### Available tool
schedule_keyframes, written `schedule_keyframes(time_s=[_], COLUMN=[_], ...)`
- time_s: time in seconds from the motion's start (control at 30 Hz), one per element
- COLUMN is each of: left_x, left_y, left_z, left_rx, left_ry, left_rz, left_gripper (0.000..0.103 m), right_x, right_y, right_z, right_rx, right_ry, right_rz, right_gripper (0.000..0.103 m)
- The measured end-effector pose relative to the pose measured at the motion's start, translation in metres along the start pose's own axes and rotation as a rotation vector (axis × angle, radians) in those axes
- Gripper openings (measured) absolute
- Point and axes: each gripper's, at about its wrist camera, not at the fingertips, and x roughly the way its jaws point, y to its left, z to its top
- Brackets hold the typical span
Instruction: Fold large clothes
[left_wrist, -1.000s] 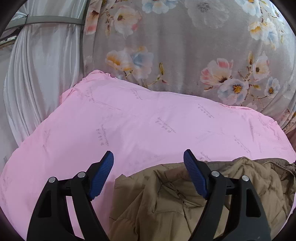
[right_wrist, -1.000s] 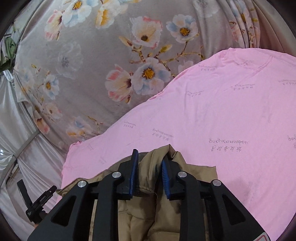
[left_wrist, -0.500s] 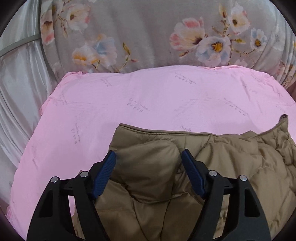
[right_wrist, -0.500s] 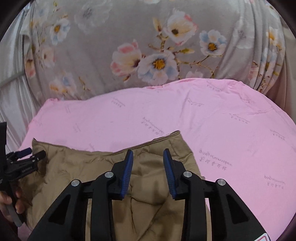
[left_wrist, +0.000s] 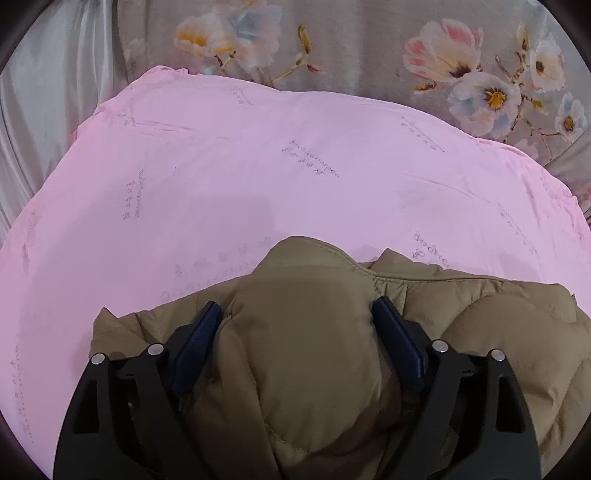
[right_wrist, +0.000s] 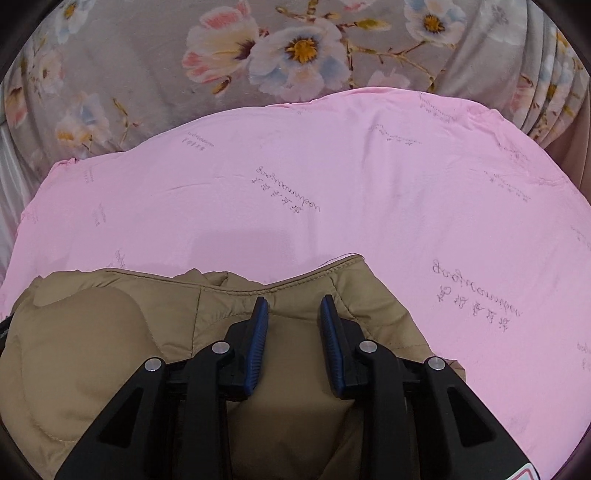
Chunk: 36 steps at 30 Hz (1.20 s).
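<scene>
A tan quilted puffer jacket (left_wrist: 306, 354) lies on a pink sheet (left_wrist: 258, 177), low in both views. My left gripper (left_wrist: 297, 314) is open, its blue pads (left_wrist: 201, 332) on either side of a puffy bulge of the jacket that fills the gap. In the right wrist view the jacket (right_wrist: 96, 343) lies flat with its stitched edge toward the far side. My right gripper (right_wrist: 293, 308) is open with a narrow gap, hovering just above the jacket near that edge, with nothing between its pads (right_wrist: 258, 332).
The pink sheet (right_wrist: 332, 192) with faint printed writing covers the work surface. A grey floral curtain (left_wrist: 369, 48) hangs behind it, also in the right wrist view (right_wrist: 280, 48). Pale satin drapes (left_wrist: 44, 92) hang at the far left.
My right gripper has let go of the jacket and opened. My left gripper has come down over the jacket, a bulge now between its pads. The jacket now lies flatter.
</scene>
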Motion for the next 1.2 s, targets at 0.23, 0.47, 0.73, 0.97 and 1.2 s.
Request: schedule_keyframes(time_s=[0.23,0.47,0.73,0.97,1.2], left_x=[0.005,0.008,-0.037,-0.066,-0.024], left_y=[-0.002,-0.003,-0.008,-0.075,-0.078], left_z=[-0.005,-0.004,0.005,0.005,-0.016], left_rx=[-0.003,0.001,-0.007,0.091,0.067], left_ry=[-0.005,0.006,-0.061,-0.105,-0.053], left_rz=[0.006,0.014,0.036,-0.010,0.037], left_gripper=[0.085,0.086,0.081,0.081,0.087], right_x=[0.004,0.006,-0.063,-0.061,-0.025], right_y=[0.004,0.004,0.039,0.118,0.109], right_z=[-0.003,-0.004,0.007,-0.003,-0.021], right_rx=[-0.006,-0.005,-0.015,-0.171,-0.112], right_ry=[-0.009,-0.007,-0.137,-0.122,-0.058], right_rz=[-0.019,-0.025,0.045,0.095,0.115], right_gripper=[0.027,0.028,0.032,0.033,0.035])
